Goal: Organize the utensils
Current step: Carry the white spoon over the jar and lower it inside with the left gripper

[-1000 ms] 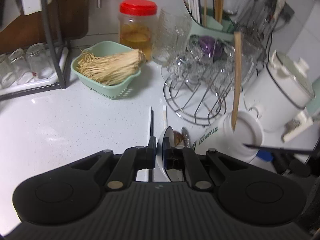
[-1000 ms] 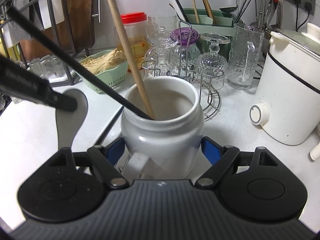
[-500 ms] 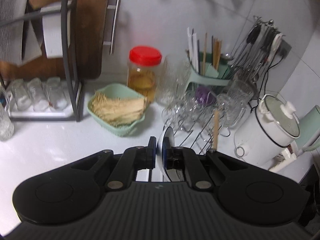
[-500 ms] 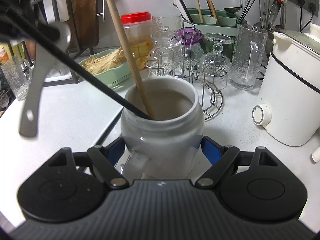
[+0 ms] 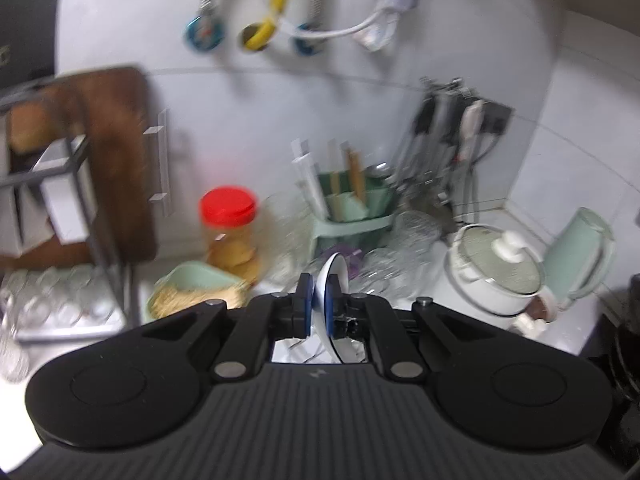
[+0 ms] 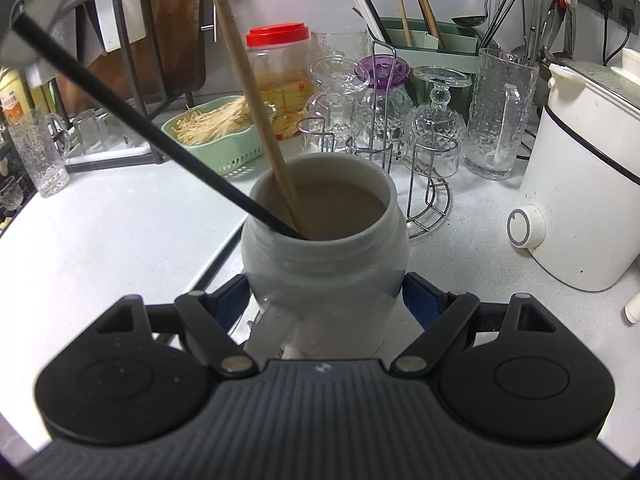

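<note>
The left gripper [image 5: 319, 304] pinches a white spoon [image 5: 330, 280] edge-on between closed jaws, raised above the cluttered counter. The right gripper [image 6: 325, 300] clamps a white ceramic jar [image 6: 325, 256] on the countertop [image 6: 104, 240] — a wooden stick [image 6: 250, 88] and black chopstick [image 6: 132, 120] lean inside; bare counter lies left.

The white speckled worktop [image 6: 120, 240] carries a white jar [image 6: 324, 256], green basket [image 6: 216, 140], wire glass rack [image 6: 424, 208] and white cooker [image 6: 580, 184].
</note>
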`<state>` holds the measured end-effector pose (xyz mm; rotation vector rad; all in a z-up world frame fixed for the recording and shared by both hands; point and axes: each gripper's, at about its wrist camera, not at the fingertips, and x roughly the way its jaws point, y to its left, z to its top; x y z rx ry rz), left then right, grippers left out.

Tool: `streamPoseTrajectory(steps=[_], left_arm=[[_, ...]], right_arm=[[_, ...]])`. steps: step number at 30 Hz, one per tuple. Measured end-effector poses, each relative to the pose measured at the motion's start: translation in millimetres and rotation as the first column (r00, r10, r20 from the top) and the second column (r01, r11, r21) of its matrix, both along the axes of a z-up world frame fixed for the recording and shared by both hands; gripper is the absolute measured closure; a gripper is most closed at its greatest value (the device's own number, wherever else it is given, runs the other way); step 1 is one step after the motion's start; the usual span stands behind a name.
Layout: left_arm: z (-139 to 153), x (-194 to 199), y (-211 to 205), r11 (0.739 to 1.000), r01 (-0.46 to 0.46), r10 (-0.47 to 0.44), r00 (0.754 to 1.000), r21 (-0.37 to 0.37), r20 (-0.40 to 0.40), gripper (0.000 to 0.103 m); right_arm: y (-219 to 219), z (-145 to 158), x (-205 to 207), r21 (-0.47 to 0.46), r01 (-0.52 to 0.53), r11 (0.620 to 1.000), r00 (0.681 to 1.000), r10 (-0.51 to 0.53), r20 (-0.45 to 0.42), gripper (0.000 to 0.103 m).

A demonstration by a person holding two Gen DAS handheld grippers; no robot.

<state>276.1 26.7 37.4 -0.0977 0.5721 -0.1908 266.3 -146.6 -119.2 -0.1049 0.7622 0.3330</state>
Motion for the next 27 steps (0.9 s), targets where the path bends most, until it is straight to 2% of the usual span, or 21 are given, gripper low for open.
streamPoseTrajectory(steps=[7, 16, 21, 24, 27], left_arm=[[-0.1, 21.0, -35.9, 0.995, 0.073, -0.076, 0.996, 0.068, 0.049, 0.096], [-39.0, 53.6, -65.2, 0.982, 0.141, -0.144, 0.99, 0.124, 0.014, 0.096], [-55.0, 64.1, -83.9, 0.963, 0.174, -0.18, 0.984, 0.205, 0.011, 0.096], [-63.6, 67.0, -96.0, 0.943, 0.205, -0.216, 0.976, 0.263, 0.012, 0.095], [-72.3, 72.7, -101.0, 0.932, 0.233, -0.24, 0.971, 0.277, -0.009, 0.095]], right_arm=[[0.2, -1.3, -1.2, 0.005, -0.004, 1.0, 1.0, 0.003, 0.019, 0.017], [0.1, -0.5, 0.4, 0.01, -0.011, 1.0, 1.0, 0.011, 0.022, 0.018], [-0.3, -0.8, 0.5, 0.01, -0.015, 1.0, 1.0, 0.015, 0.024, 0.018], [-0.2, -0.7, 0.6, 0.011, -0.016, 1.0, 1.0, 0.016, 0.025, 0.018], [-0.3, -1.2, 0.0, 0.013, -0.019, 1.0, 0.999, 0.018, 0.028, 0.018]])
